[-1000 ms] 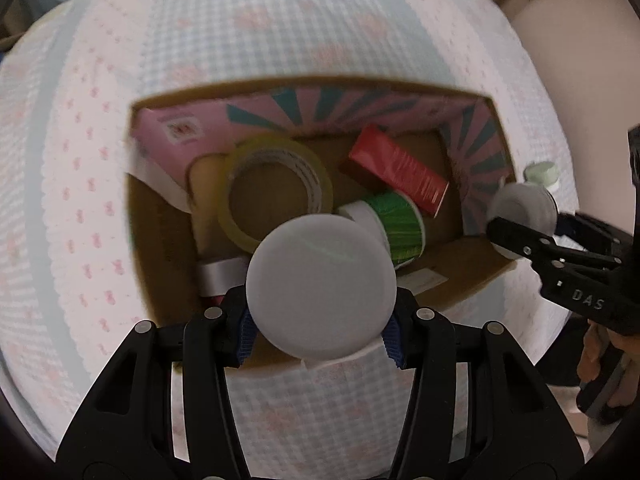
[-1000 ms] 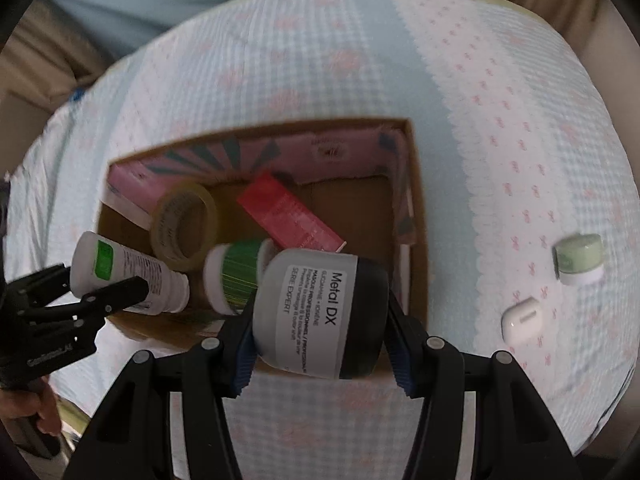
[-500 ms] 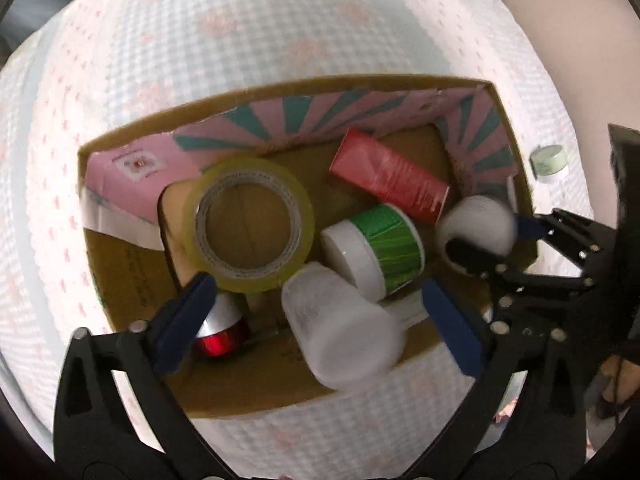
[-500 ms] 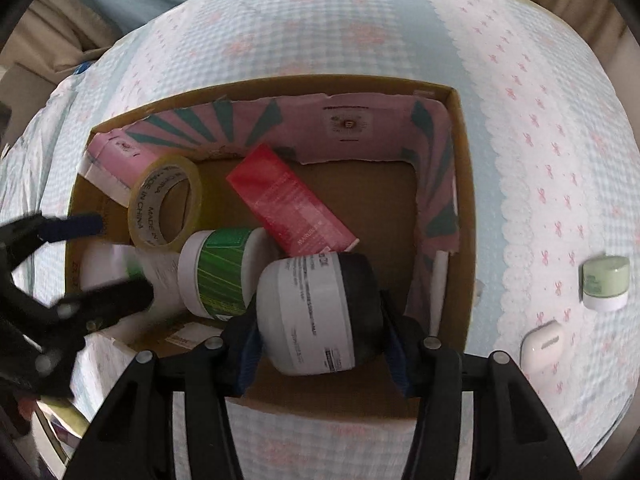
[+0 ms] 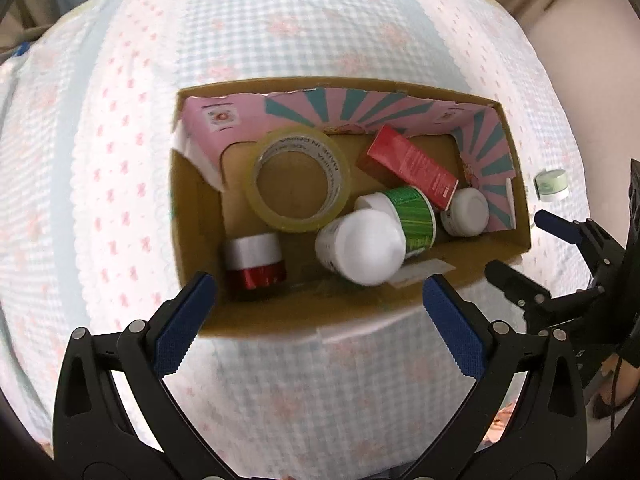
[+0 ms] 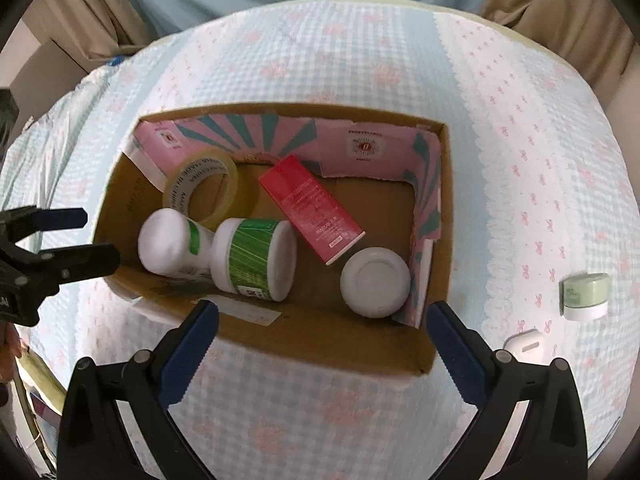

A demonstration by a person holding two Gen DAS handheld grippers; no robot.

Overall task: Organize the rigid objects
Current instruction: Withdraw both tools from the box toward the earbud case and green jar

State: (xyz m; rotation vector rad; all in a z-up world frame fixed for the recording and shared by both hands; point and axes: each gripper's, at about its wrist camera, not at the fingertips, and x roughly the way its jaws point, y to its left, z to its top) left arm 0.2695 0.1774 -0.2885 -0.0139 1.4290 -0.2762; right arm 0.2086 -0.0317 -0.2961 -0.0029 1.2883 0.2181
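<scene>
Cardboard box stands open on a bed cover with a pale blue check and small pink bows, and most of the rigid objects already lie inside it. Going from left to right in the left wrist view, a small jar with a white lid and a shiny red body stands in the near left corner of the box. Next to it a roll of clear tape leans toward the back wall, which is lined with pink and teal printed card. A white bottle lies on its side near the front wall, touching a white tub with a green label, which also lies on its side. Behind the tub a red carton lies flat and slanted. In the near right corner is a bottle with a white round cap, the cap facing up.

Outside the box, on the cover to the right, a small pale green jar and a white earbud case lie close together.

The left gripper hangs above the near edge of the box with its jaws spread wide and nothing between them. The right gripper is opening its jaws at this moment; they also stand wide apart, and no object is between the blue pads.
</scene>
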